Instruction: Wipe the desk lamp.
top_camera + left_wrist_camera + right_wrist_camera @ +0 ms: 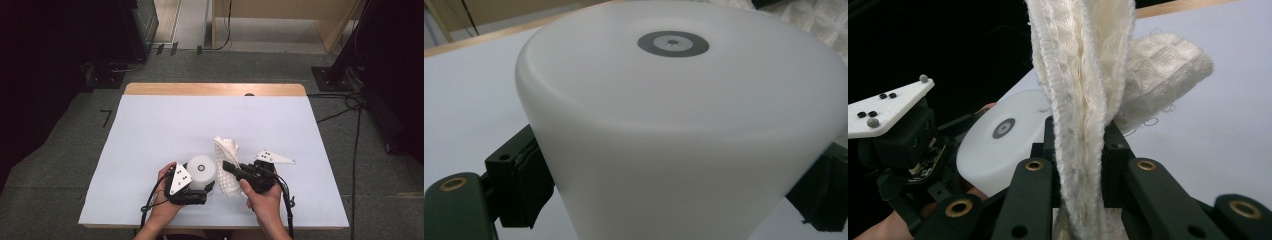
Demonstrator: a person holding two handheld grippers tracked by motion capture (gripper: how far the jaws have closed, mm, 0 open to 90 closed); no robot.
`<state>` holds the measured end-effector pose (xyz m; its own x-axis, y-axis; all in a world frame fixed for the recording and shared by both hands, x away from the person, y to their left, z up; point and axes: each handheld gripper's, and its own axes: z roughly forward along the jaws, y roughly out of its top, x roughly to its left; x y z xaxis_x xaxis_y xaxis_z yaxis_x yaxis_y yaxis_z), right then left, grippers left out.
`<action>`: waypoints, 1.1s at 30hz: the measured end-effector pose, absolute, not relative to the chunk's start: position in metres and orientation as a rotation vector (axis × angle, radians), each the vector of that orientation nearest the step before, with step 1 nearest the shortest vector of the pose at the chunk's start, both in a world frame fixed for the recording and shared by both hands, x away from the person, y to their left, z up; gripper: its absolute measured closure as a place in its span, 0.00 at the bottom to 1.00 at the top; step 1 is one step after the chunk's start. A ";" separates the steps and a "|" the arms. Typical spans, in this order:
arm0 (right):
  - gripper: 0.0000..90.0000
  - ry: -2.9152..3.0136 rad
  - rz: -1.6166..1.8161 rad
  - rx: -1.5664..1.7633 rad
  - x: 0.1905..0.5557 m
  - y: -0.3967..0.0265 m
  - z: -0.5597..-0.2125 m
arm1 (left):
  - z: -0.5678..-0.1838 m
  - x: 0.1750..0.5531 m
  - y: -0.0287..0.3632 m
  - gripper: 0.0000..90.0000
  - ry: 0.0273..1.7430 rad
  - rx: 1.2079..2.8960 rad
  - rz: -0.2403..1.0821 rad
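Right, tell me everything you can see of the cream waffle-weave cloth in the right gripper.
The cream waffle-weave cloth looks like soft woven cotton with a square-pocket texture and a stitched hem. It is folded, its layered edges running up between the jaws of the right gripper, which are shut on it. One bunched end flops toward the white table cover. In the high view it lies just right of the white matte plastic cup, which stands upside down in the left gripper; whether cloth and cup touch, I cannot tell.

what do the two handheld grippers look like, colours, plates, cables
Both are black. The left gripper and the right gripper each carry a pale three-cornered plate with small dark dots on top. A black cable trails from each towards the person. Brass-coloured rings sit in the black linkage arms. No sleeves are visible.
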<state>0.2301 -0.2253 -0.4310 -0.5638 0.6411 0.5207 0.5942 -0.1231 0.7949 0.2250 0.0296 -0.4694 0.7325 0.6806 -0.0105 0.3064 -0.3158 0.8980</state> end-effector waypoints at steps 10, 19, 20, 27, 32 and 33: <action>0.88 2.035 1.782 1.501 0.235 -0.233 -0.440 | -0.471 0.217 0.024 0.01 0.882 1.840 0.504; 0.88 2.043 1.769 1.518 0.237 -0.234 -0.446 | -0.476 0.208 0.009 0.09 0.969 1.863 0.625; 0.88 2.045 1.765 1.517 0.237 -0.233 -0.447 | -0.475 0.209 0.010 0.09 0.964 1.863 0.613; 0.88 2.082 1.739 1.533 0.239 -0.229 -0.455 | -0.468 0.218 0.025 0.10 0.880 1.861 0.539; 0.88 2.154 1.695 1.539 0.240 -0.217 -0.468 | -0.454 0.222 0.041 0.10 0.804 1.798 0.492; 0.88 2.172 1.687 1.540 0.240 -0.212 -0.471 | -0.454 0.222 0.042 0.10 0.796 1.798 0.484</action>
<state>0.2397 -0.2124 -0.4706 -0.5223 0.6680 0.5300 0.6788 -0.0504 0.7326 0.2220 0.0420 -0.4538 0.6955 0.7169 -0.0484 0.2878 -0.2162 0.9330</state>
